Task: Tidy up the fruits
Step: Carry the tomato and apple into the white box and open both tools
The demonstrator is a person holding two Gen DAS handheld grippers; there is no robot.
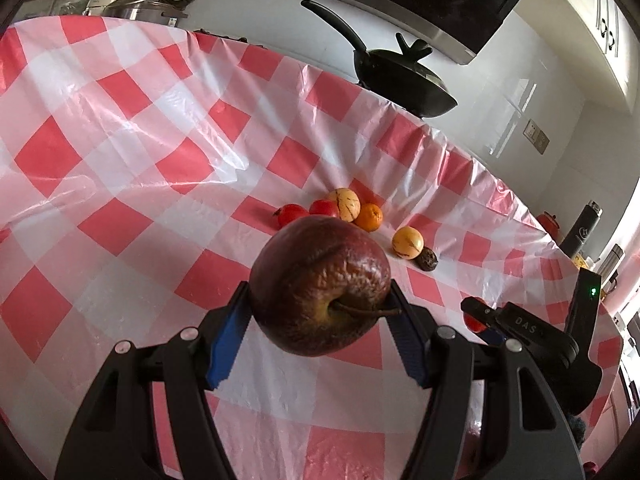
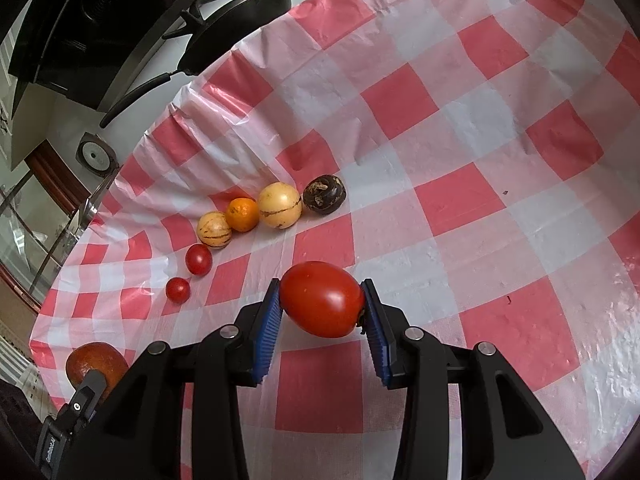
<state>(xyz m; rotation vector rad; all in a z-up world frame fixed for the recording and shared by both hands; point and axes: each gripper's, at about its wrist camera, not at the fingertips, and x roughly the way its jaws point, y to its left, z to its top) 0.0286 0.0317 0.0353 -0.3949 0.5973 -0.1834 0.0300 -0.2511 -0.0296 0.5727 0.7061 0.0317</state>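
Observation:
My left gripper (image 1: 320, 300) is shut on a wrinkled dark red apple (image 1: 320, 284), held above the checked tablecloth. My right gripper (image 2: 322, 300) is shut on a large red tomato (image 2: 322, 298), also held above the cloth. A row of fruits lies beyond: two small red tomatoes (image 2: 178, 289) (image 2: 199, 259), a striped yellow fruit (image 2: 214, 229), an orange (image 2: 242, 214), a larger yellow fruit (image 2: 279, 205) and a dark shrivelled fruit (image 2: 324, 193). The row also shows in the left wrist view (image 1: 348, 205). The right gripper appears at the right of the left wrist view (image 1: 478, 318).
A red-and-white checked plastic cloth (image 2: 460, 160) covers the table. A black frying pan (image 1: 404, 80) sits past its far edge, under a range hood (image 1: 400, 4). Bottles (image 1: 582, 228) stand at the right end. Pots (image 1: 120, 6) stand at the far left.

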